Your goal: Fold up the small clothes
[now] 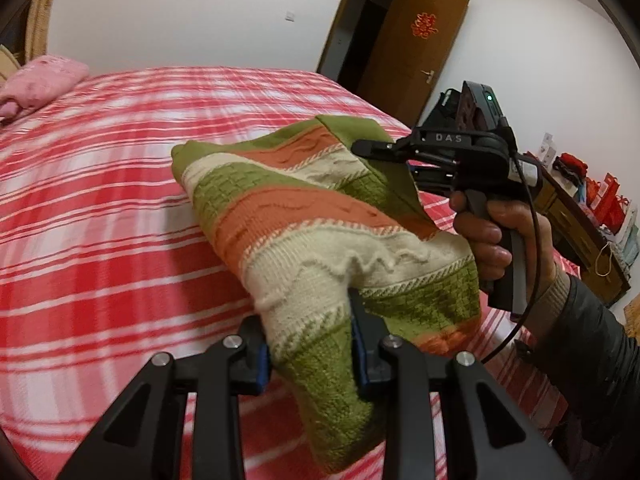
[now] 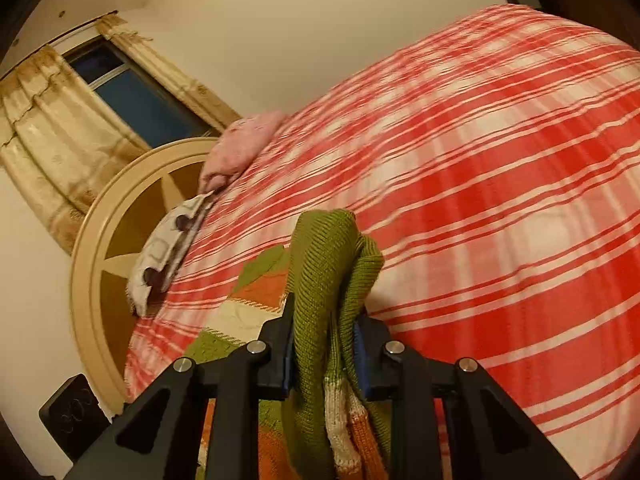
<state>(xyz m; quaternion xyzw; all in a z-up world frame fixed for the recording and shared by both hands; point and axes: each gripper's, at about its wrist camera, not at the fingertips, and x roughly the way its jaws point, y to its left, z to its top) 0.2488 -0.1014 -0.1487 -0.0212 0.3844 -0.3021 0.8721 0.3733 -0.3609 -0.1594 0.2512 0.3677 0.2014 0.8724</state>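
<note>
I have the striped knitted garment in green, orange and cream wool lifted above the red-and-white checked bedspread, stretched between my 2 tools. My left hand-held gripper is clamped on a bunched cream-and-green edge. My right hand-held gripper pinches a gathered fold of plain green knit, its jaws narrow. A pink pillow lies by the cream headboard.
</note>
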